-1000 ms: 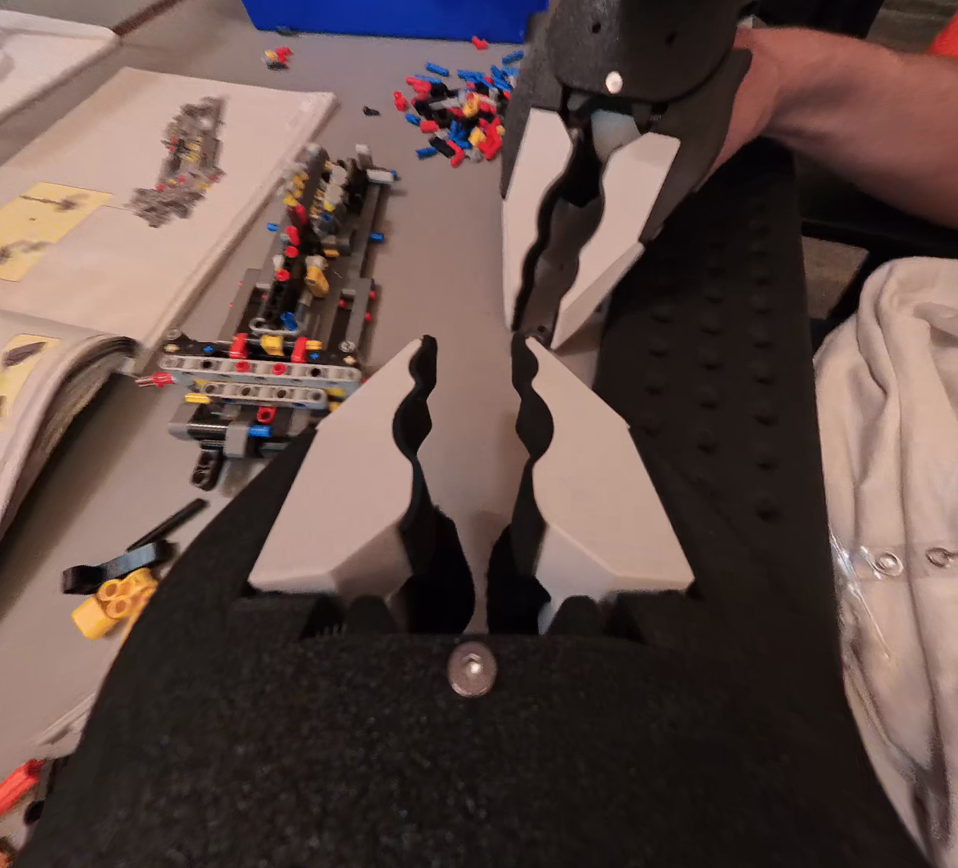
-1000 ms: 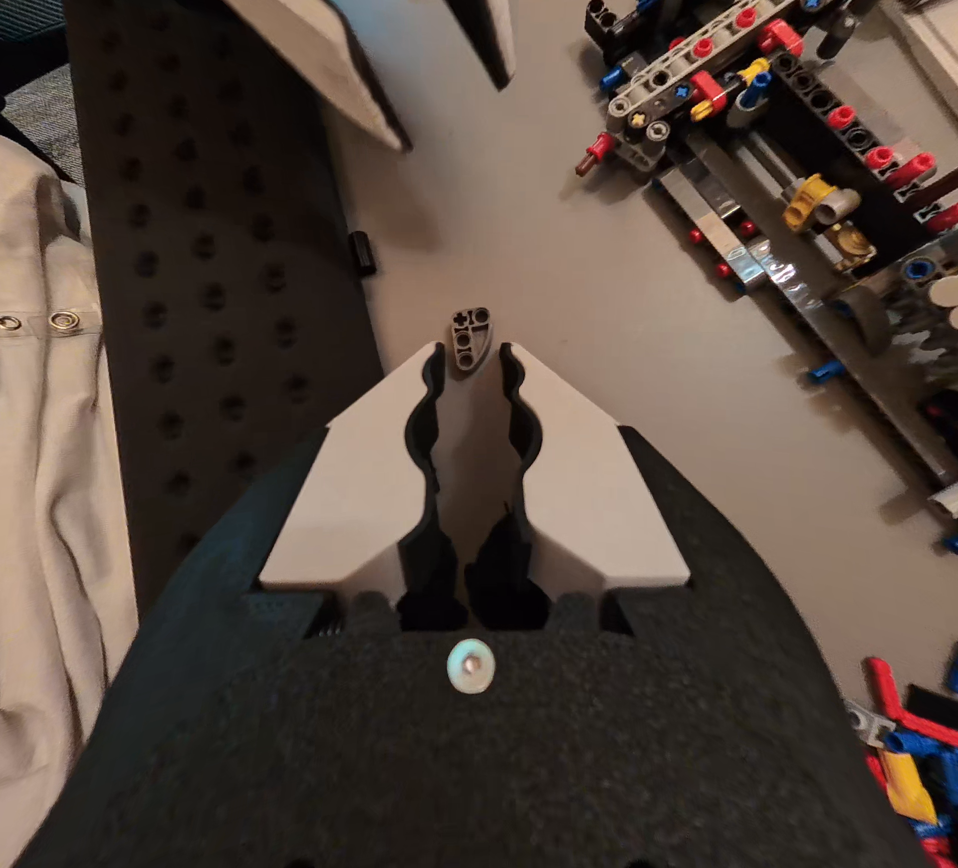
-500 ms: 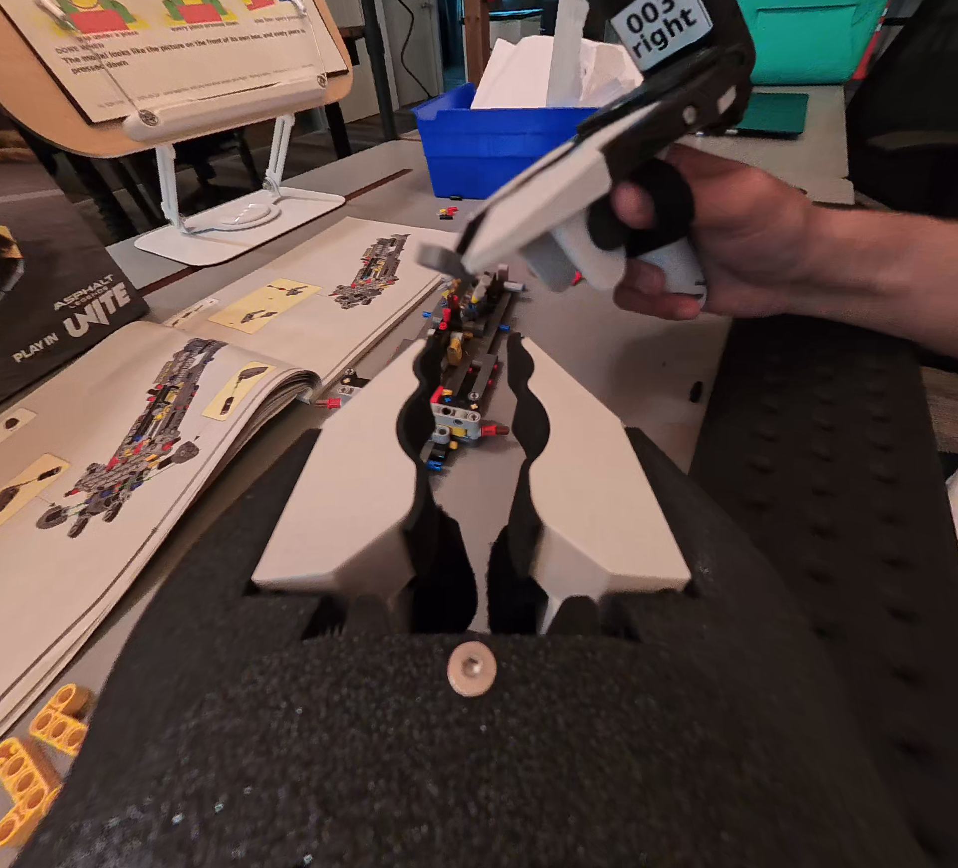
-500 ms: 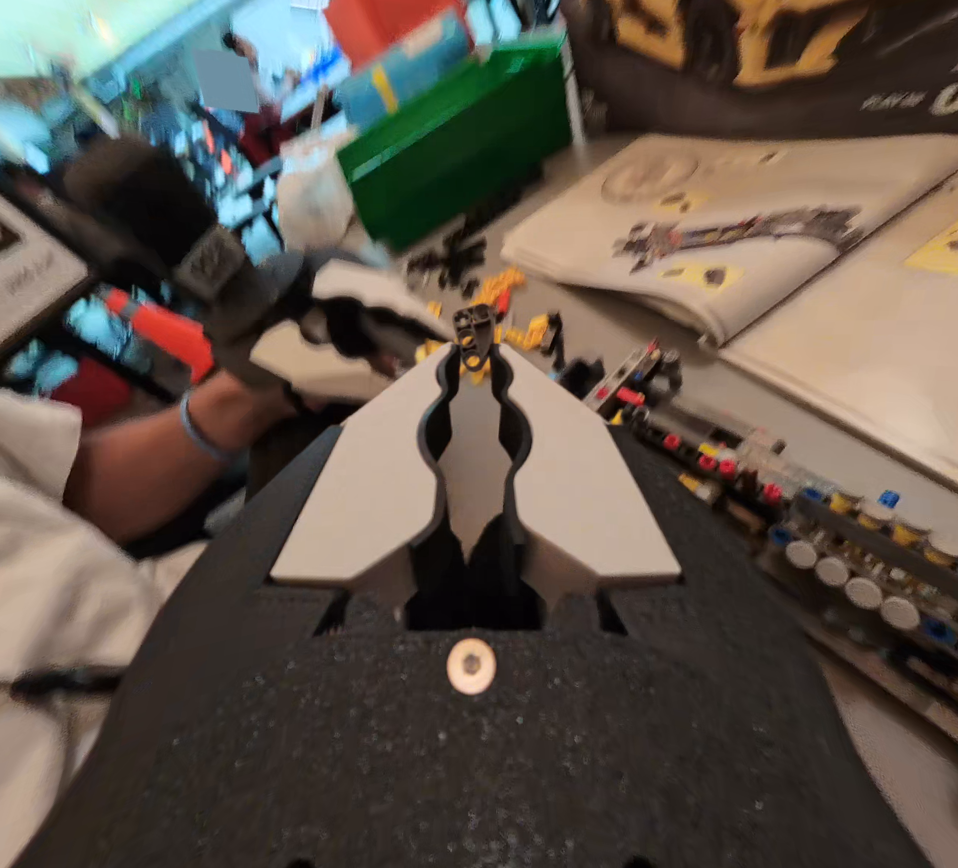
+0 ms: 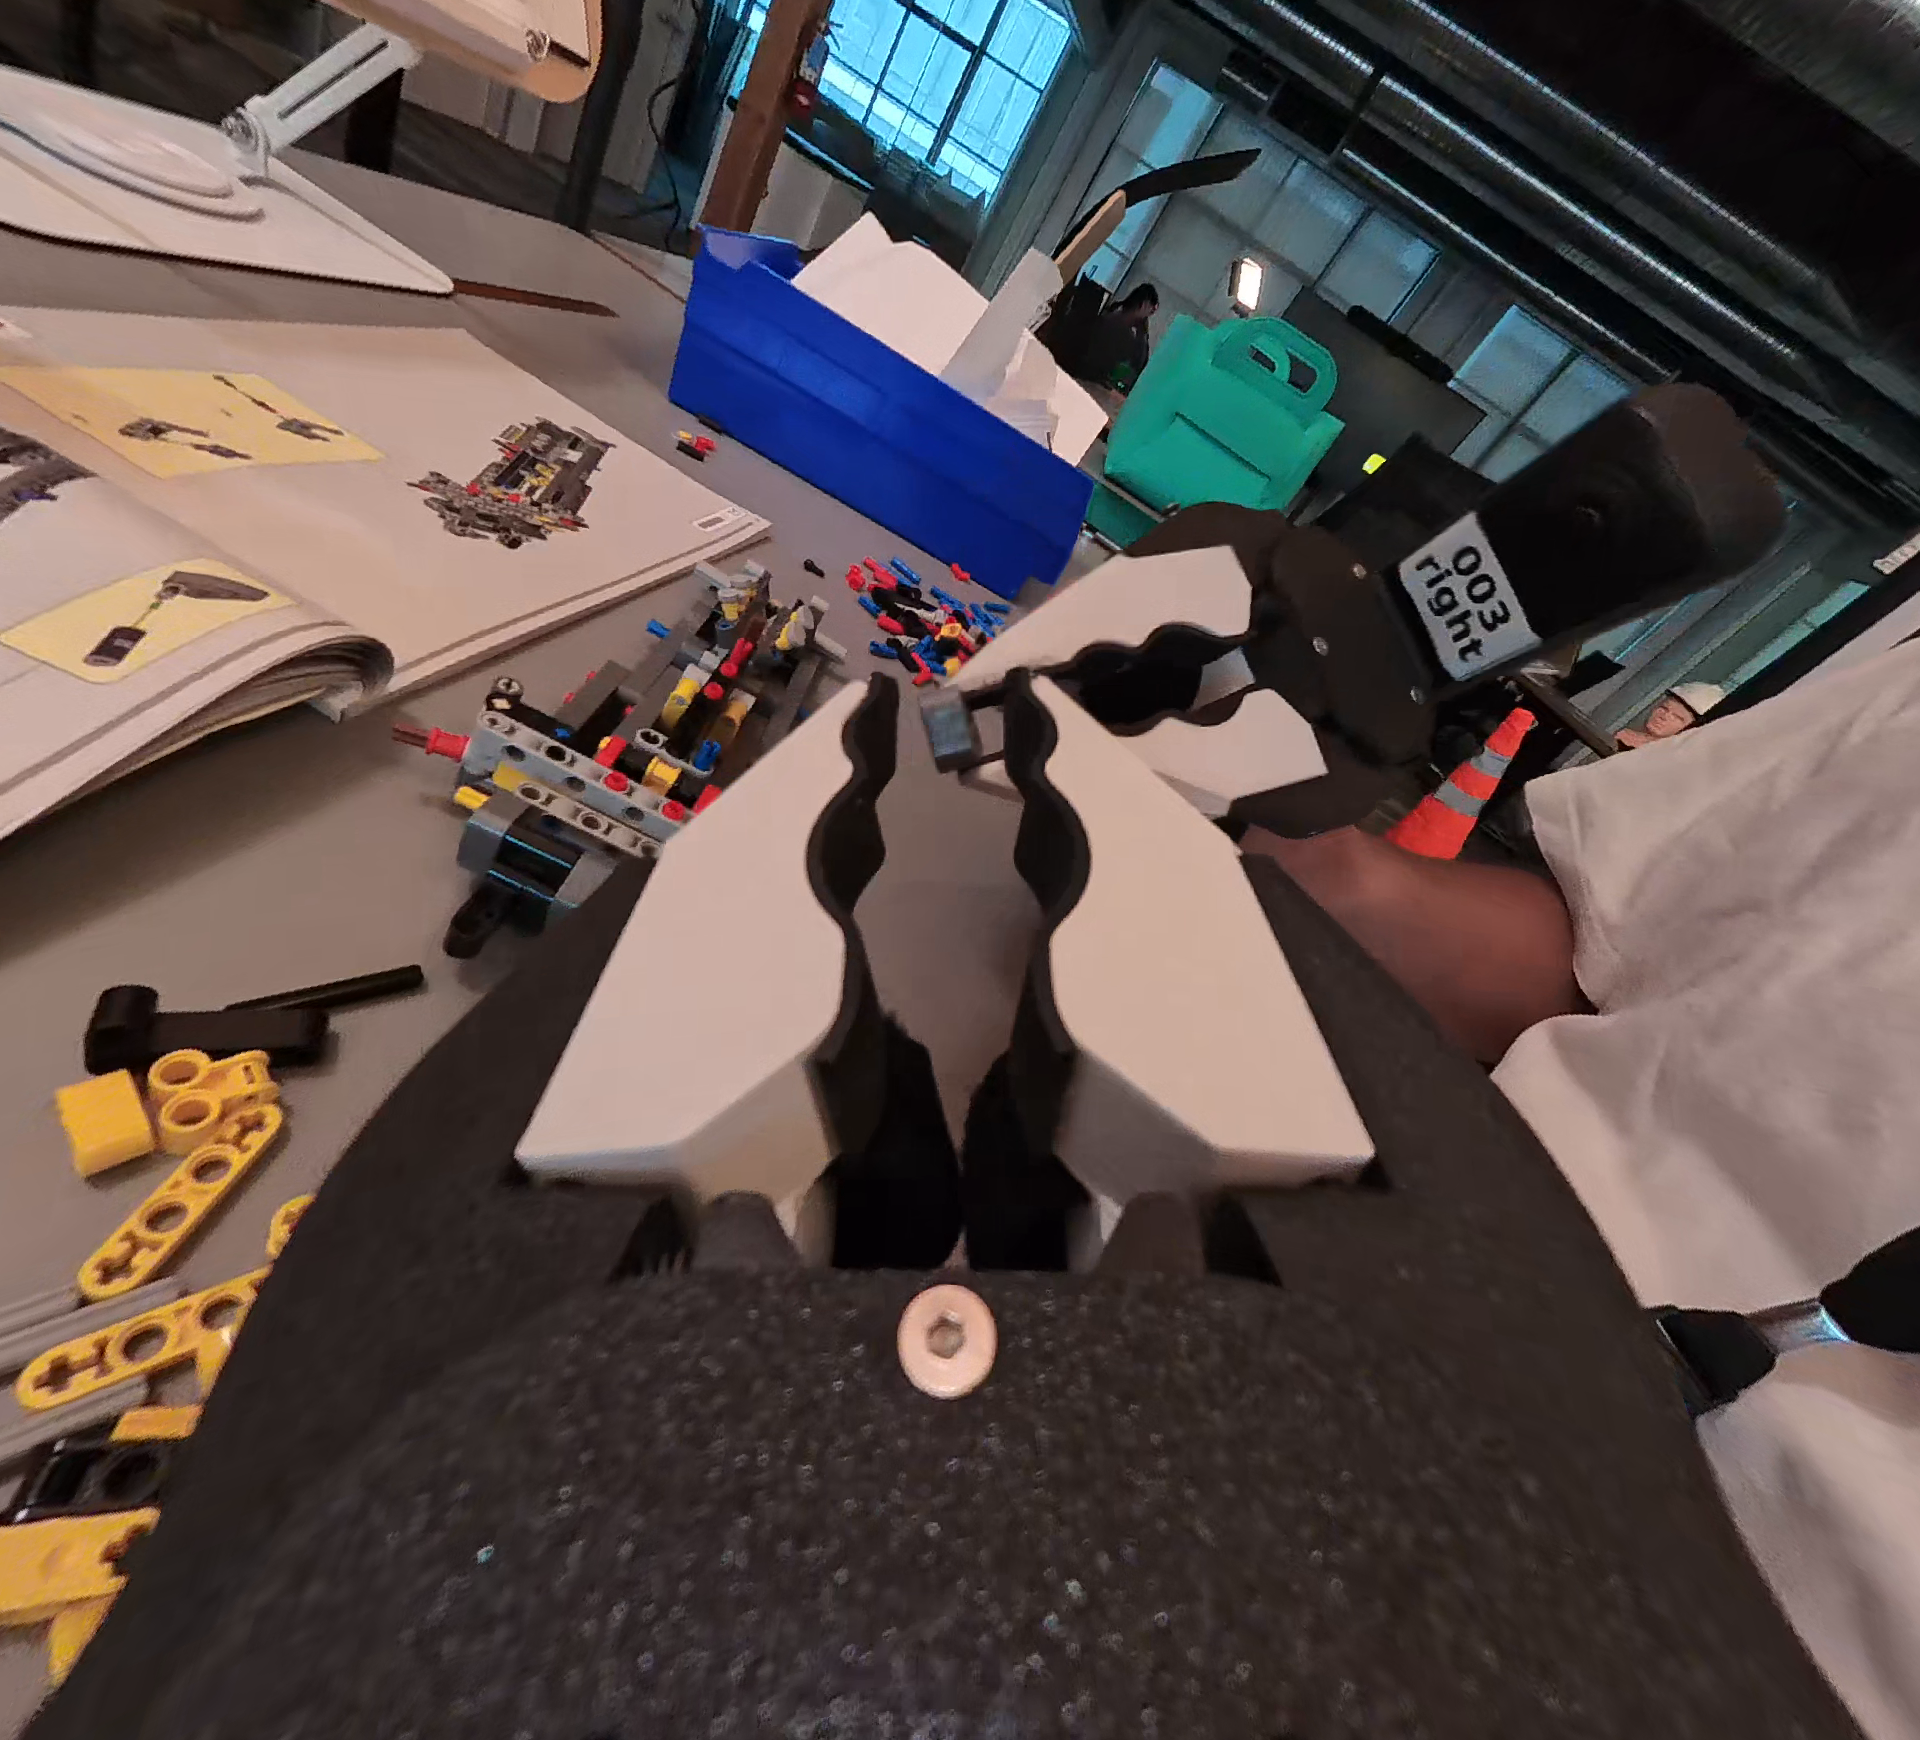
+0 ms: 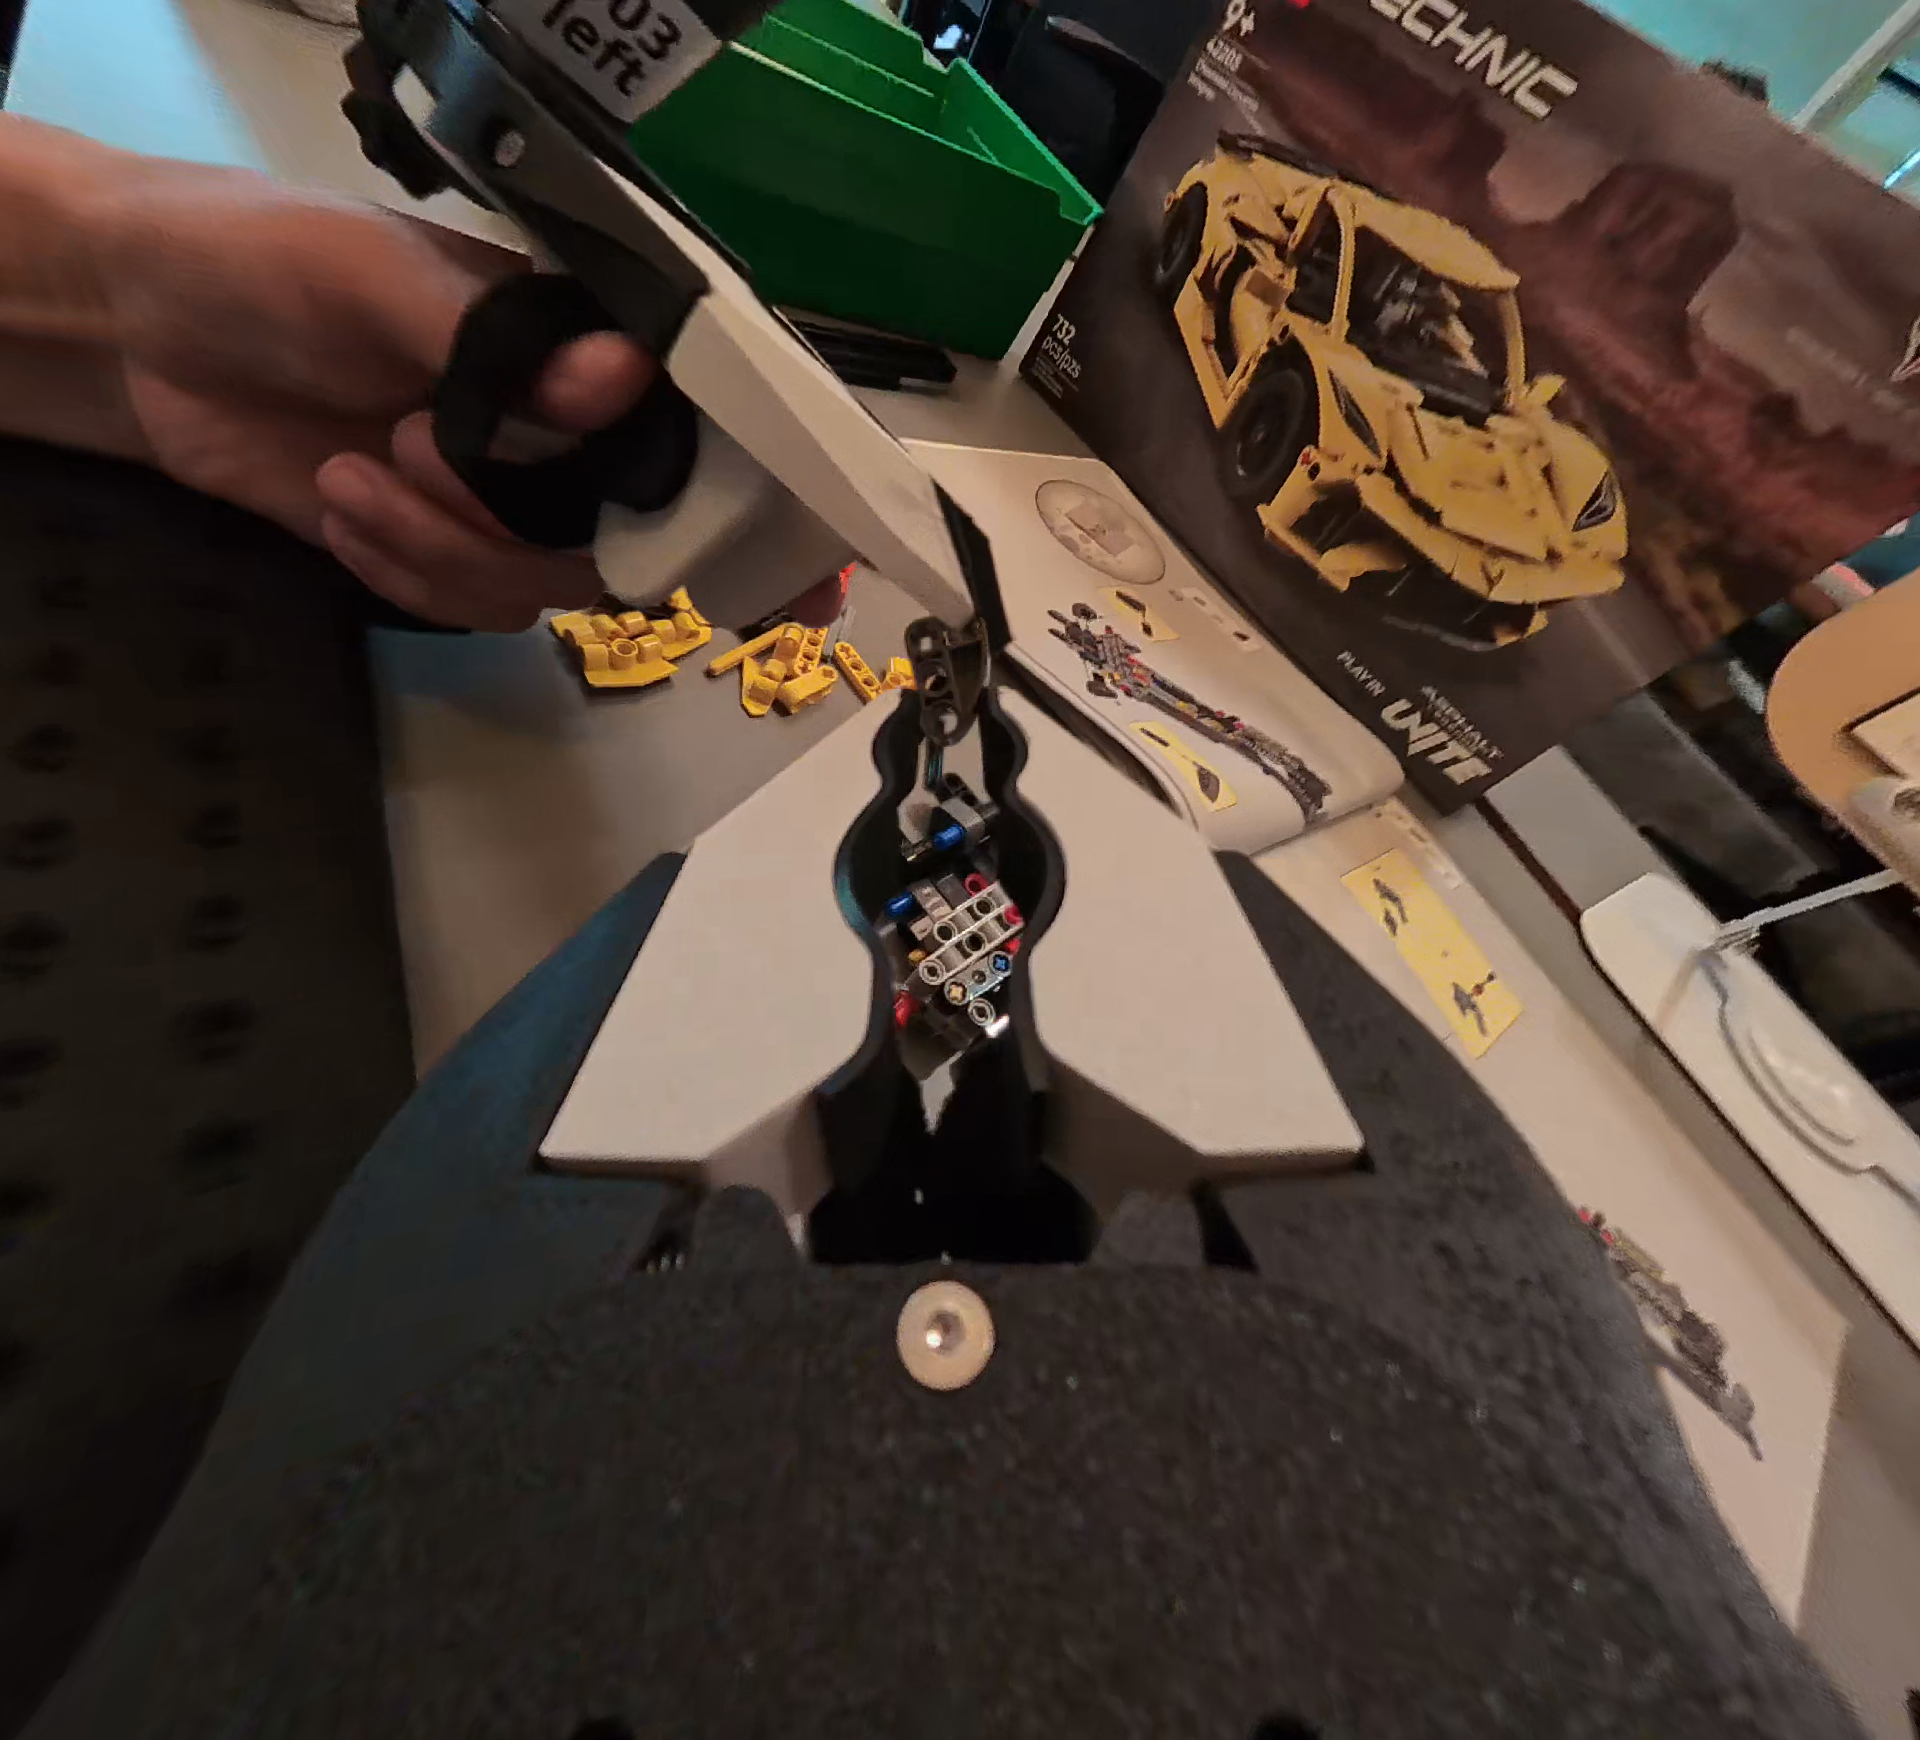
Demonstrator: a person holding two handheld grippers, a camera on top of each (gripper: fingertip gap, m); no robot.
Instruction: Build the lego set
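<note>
A blue bin [image 5: 873, 433] holding white paper, a green bin [image 6: 862, 184] and an orange traffic cone [image 5: 1460, 786].

Grey table [image 5: 312, 859], open instruction book [image 5: 312, 495], half-built model [image 5: 644, 734], blue bin [image 5: 862, 433], loose pieces [image 5: 925, 620]

A second ago the right gripper [image 6: 943, 703] pointed down at the grey table [image 5: 260, 859], its open fingertips on either side of a small dark grey piece [image 6: 943, 672] lying flat there. Now its fingertips pinch that piece, lifted clear of the table above the partly built model [image 5: 634, 745]. The left gripper [image 5: 951, 703], earlier angled down at the table beside the model with the right gripper opposite it, has tilted up and moved in, so its parted fingertips now sit on either side of the held piece above the model.
</note>
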